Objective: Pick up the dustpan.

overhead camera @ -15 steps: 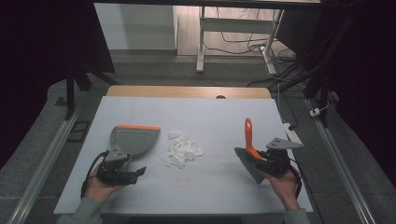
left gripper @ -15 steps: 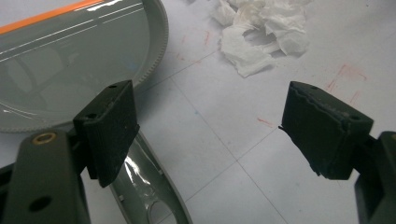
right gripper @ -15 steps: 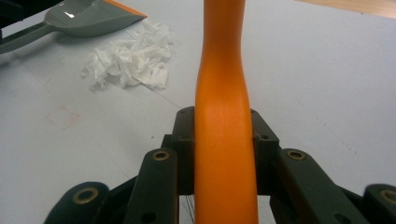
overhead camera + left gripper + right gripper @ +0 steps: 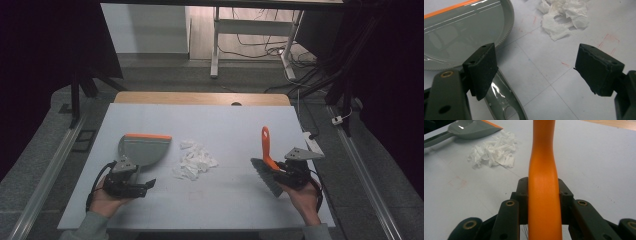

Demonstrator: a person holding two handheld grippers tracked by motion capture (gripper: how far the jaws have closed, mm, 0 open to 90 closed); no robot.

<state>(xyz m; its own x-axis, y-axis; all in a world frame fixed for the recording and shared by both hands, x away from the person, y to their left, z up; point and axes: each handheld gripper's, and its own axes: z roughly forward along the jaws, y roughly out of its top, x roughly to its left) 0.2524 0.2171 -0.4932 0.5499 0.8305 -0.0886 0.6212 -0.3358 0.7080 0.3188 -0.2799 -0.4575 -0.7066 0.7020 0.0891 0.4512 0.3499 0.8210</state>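
A grey dustpan (image 4: 142,150) with an orange lip lies flat at the left of the white table (image 4: 225,120). Its handle (image 4: 506,105) runs back beside the left pad of my left gripper (image 4: 137,175). In the left gripper view, that gripper (image 4: 536,57) stands open and neither pad presses on the handle. A small heap of torn white paper (image 4: 194,161) lies mid-table, to the right of the pan. At the right, my right gripper (image 4: 280,170) is shut on the orange handle (image 4: 542,150) of a hand brush. Its dark bristles (image 4: 267,179) point toward the paper.
A wooden strip (image 4: 200,97) borders the table's far edge. Behind it stand a white desk frame (image 4: 216,45) and loose cables on the floor. Metal rails (image 4: 367,185) run along both sides of the table. Bare tabletop lies between the paper and the brush.
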